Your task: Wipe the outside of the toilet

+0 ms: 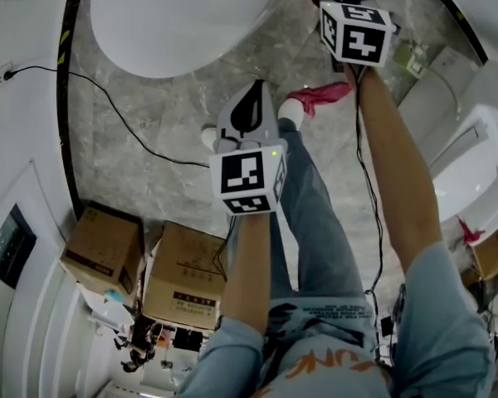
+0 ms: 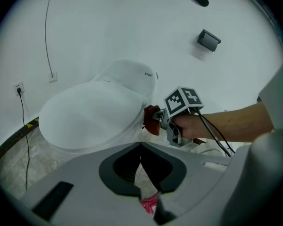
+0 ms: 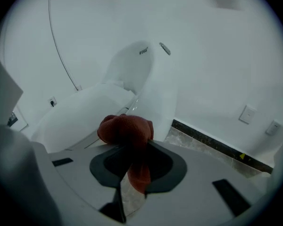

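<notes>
Holding: Your right tongs (image 3: 134, 149) are squeezed shut on a red cloth (image 3: 125, 131). The cloth bunches up at the tips, and a bit of it hangs down between the two sides.
Why so tight: I think you pinch hard so the cloth does not slip when you rub.
Where the cloth is: The toilet (image 3: 85, 112) is right in front of the right tongs. The cloth is by its side, under the lid and near the back part. I cannot tell if it touches yet.
Other hand: Your left tongs (image 2: 141, 147) are closed too, with nothing in them. They hang back from the toilet. The right tongs are ahead of them and a little to the right.
Why it waits: I think you hold them back so the wiping hand has room.
Toilet skin: It is white, smooth, shiny and round. The lid is down. I think the cloth will slide over it easily, so press a bit on the curves.
Floor: Grey stone floor (image 1: 149, 181) lies under both tongs. A black cable (image 1: 123, 119) runs over it, to the left of the left tongs. Mind your feet there.
Wall: A white wall stands past the toilet. To the right of the right tongs it has a dark strip (image 3: 217, 145) along the bottom and small wall plates (image 3: 247, 113) higher up.
Behind: Brown boxes (image 1: 104, 251) sit behind the left tongs, close to you.
</notes>
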Demonstrator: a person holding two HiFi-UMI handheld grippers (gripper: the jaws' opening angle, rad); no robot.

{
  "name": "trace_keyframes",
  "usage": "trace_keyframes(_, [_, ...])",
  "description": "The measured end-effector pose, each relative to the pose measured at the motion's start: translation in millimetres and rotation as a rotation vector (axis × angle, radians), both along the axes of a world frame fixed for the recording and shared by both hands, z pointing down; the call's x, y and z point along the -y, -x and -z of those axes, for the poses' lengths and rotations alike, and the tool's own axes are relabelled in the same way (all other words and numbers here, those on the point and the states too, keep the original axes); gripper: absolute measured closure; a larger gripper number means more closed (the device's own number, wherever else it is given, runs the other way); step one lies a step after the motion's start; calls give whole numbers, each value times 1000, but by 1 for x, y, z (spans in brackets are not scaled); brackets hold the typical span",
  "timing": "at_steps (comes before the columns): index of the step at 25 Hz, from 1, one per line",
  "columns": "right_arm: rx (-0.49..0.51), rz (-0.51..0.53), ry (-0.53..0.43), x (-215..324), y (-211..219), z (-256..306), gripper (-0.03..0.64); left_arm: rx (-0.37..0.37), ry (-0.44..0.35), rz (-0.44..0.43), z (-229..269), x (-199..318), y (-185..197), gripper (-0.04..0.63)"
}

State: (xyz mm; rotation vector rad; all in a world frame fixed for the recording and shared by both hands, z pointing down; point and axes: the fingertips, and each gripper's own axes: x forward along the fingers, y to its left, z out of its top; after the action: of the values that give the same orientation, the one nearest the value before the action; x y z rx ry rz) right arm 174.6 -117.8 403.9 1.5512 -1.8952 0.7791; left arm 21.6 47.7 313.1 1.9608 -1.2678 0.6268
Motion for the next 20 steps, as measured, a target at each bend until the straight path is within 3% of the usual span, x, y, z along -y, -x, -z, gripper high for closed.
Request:
trace_keyframes(8, [-22,-34,-29,13,6,-10,545,1,0,52,-3,-3,34,601])
trace_keyframes(20, [-88,92,19,-31,62,-23,546,-31,13,47,-12,-23,57,601])
